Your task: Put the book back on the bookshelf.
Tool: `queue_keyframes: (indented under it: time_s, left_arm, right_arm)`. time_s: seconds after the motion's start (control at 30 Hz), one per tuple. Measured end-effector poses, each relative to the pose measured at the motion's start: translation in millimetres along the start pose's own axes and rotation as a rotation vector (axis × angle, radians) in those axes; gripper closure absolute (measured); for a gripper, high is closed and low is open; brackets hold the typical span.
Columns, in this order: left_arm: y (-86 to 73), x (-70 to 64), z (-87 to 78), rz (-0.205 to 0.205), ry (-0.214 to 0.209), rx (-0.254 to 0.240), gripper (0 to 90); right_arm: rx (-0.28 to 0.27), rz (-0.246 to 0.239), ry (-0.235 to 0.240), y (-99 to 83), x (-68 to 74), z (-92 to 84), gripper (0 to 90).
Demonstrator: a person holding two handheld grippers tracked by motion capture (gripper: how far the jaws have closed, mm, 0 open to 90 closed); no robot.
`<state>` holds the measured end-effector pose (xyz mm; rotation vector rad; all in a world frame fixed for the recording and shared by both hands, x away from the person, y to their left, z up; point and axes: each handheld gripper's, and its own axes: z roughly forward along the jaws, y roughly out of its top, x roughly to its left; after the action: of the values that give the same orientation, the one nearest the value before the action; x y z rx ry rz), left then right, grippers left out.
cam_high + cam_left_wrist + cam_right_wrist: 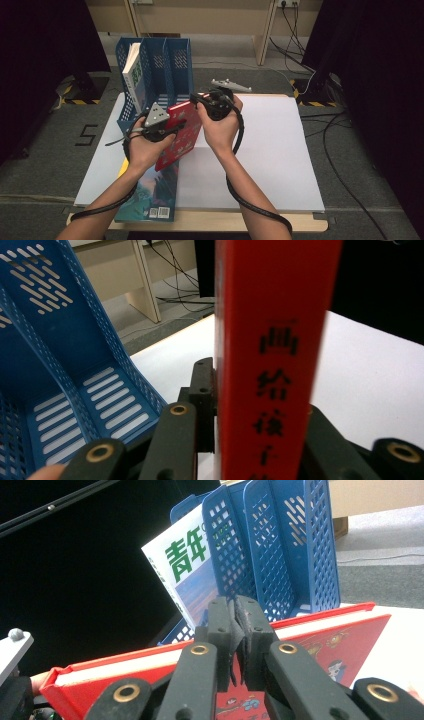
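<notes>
Clearly a handover in mid-air:
Red book (pixel 181 134): lifted off the counter, tilted, just near of the blue file rack (pixel 172 75), between both hands.
Left gripper (pixel 167 131): jaws clamped across the book's spine, likely to carry its weight from the left.
Right gripper (pixel 216 102): jaws pressed together on the book's far cover edge, probably steering it upright toward a slot.
White book (pixel 133 74): stands in the rack's leftmost slot; the two slots to its right are free.
Picture book (pixel 152 192): lies flat at the near left of the counter (pixel 270 160), under the left forearm.
</notes>
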<state>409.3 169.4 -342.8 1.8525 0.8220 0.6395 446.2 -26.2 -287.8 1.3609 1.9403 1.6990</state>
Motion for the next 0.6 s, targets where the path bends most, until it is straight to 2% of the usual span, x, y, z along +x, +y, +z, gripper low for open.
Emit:
queue_keyframes:
  time_s: [0.07,0.27,0.47,0.6]
  left_arm:
    - [-1.6,0.3,-0.9,0.008,0.003,-0.002,76.6]
    - [-12.0,2.8,0.5,-0.014,-0.014,0.018,75.4]
    - [-18.3,1.7,-1.2,0.007,-0.003,0.022,74.7]
    - [-24.8,4.1,-3.6,-0.018,-0.011,0.026,74.1]
  right_arm:
    - [0.003,0.003,0.001,0.3,0.9,0.6,85.9]
    - [0.013,-0.006,-0.009,0.4,2.1,2.9,87.3]
    - [0.028,-0.011,-0.015,1.1,2.8,6.5,88.5]
    - [0.036,-0.014,-0.015,0.8,3.8,8.0,89.2]
